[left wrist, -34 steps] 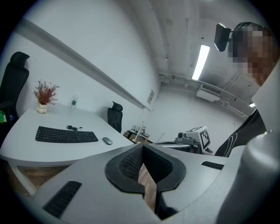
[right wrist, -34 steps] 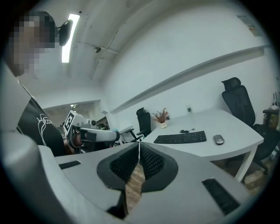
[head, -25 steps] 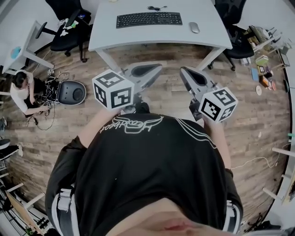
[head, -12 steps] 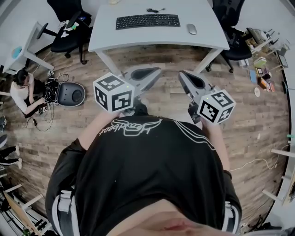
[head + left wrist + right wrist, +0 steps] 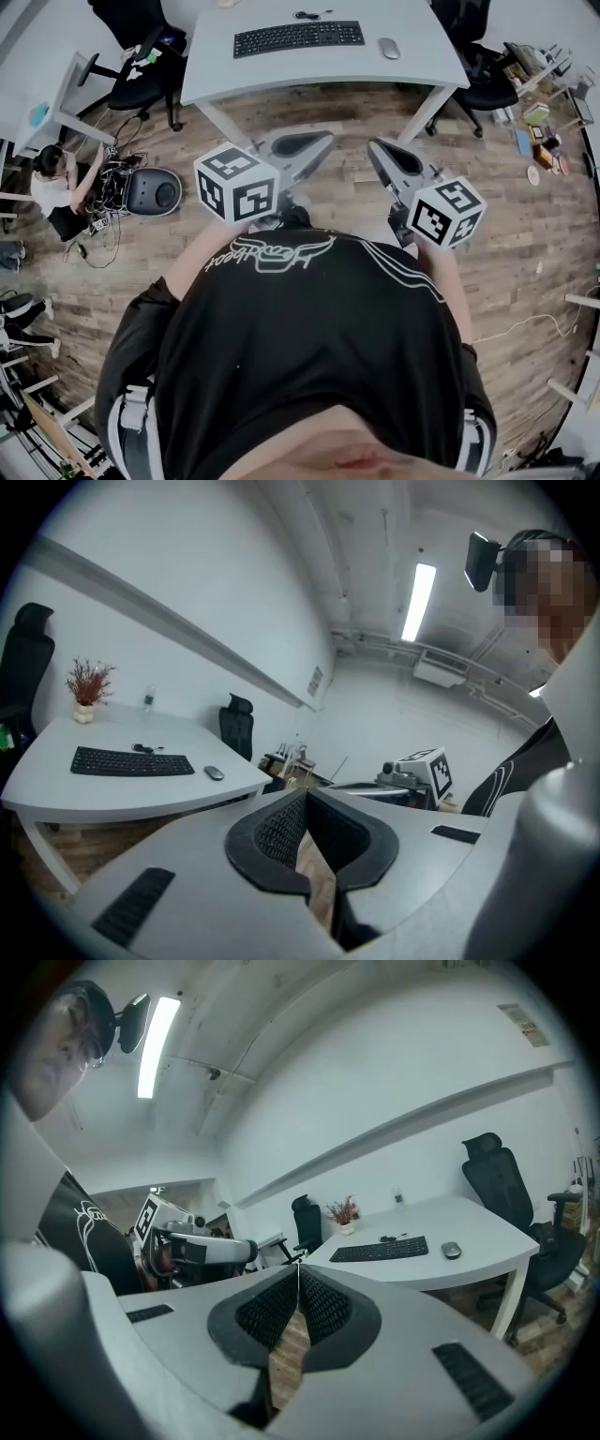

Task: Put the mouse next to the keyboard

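Observation:
A black keyboard [image 5: 298, 38] lies on the white desk [image 5: 216, 66] at the top of the head view. A grey mouse [image 5: 388, 48] sits on the desk a short way right of it, apart from it. The same keyboard [image 5: 132, 762] and mouse [image 5: 215, 773] show small in the left gripper view, and keyboard [image 5: 379, 1250] and mouse [image 5: 452, 1251] in the right gripper view. My left gripper [image 5: 314, 143] and right gripper [image 5: 377, 149] are held over the wooden floor, well short of the desk. Both are shut and hold nothing.
Black office chairs stand at the desk's left [image 5: 141, 56] and right [image 5: 478, 56]. A person [image 5: 58, 187] crouches on the floor at the left beside a round dark device [image 5: 150, 190] and cables. Shelves with small items [image 5: 539, 122] line the right. A small plant [image 5: 86, 688] stands on the desk.
The desk with keyboard and mouse has shifted slightly in the head view. Both grippers keep about the same place and stay shut.

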A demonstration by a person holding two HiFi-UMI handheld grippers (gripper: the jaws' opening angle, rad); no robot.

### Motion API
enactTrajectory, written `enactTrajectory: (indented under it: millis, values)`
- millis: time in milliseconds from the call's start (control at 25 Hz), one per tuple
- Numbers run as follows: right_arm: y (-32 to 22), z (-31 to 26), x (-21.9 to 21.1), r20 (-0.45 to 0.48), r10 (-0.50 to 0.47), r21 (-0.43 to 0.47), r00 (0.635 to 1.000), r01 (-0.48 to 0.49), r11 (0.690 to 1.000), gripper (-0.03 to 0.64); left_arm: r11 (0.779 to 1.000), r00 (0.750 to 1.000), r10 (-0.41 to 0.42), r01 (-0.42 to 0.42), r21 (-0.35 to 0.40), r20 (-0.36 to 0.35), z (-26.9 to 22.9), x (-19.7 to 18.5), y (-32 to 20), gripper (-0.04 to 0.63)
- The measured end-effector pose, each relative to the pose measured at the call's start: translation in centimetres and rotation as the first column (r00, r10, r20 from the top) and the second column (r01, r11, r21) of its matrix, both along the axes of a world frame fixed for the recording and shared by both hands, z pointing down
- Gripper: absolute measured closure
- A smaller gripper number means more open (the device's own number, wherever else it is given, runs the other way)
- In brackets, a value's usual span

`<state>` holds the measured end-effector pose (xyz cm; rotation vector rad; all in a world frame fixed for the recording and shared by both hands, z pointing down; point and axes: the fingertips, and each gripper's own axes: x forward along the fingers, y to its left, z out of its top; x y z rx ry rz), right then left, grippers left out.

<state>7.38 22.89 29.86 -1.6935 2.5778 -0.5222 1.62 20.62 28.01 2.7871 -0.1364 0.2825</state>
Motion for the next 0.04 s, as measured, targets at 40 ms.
enactTrajectory:
  millis: [40]
  values:
    - [0.15, 0.04, 0.11, 0.001, 0.001, 0.000, 1.000, -0.001, 1.000, 0.607, 1.000, 1.000, 0.002, -0.002, 0.001, 0.001, -0.03, 0.14, 0.14, 0.589]
